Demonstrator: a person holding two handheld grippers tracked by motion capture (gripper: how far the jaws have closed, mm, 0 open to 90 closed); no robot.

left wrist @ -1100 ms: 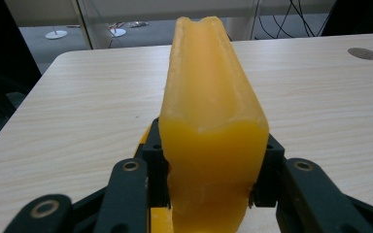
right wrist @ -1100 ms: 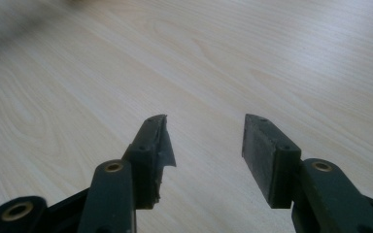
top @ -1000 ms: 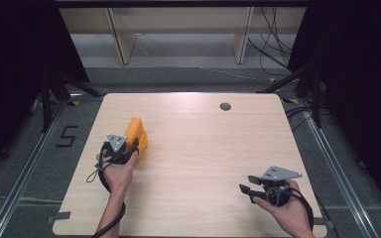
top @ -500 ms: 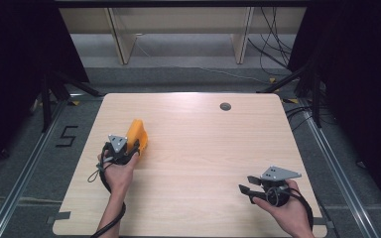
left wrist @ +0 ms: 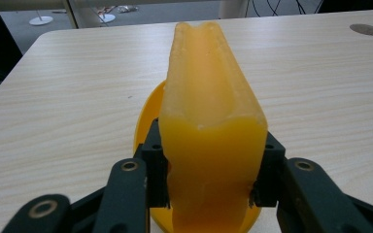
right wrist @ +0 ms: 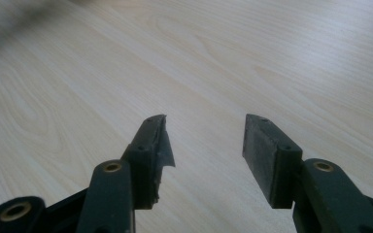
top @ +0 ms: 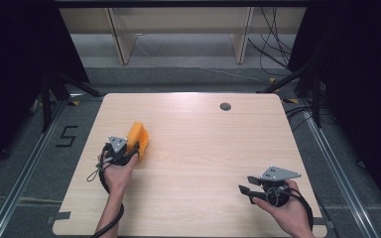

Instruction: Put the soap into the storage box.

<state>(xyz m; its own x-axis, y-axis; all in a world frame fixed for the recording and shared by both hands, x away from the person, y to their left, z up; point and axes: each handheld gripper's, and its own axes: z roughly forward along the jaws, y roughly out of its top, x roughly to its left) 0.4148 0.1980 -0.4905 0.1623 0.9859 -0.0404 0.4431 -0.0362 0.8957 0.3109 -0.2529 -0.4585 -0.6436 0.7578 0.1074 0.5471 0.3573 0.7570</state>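
Observation:
An orange-yellow, soft-looking object (top: 139, 138) stands at the left of the wooden table (top: 198, 148). In the left gripper view this object (left wrist: 209, 97) is squeezed into a tall folded trough, with a rounded rim showing low behind it. My left gripper (top: 133, 148) is shut on it, and both black pads (left wrist: 156, 170) press into its sides. At the table's front right, a hand holds my right gripper (top: 246, 188) pointing left. Its jaws (right wrist: 206, 141) stand open over bare wood with nothing between them.
A small round dark hole (top: 225, 106) sits near the table's far edge, right of centre. Beyond the table is a light shelf frame (top: 178, 29) with cables on the floor. Dark curtains flank both sides. A "5" (top: 65, 136) is marked on the floor at the left.

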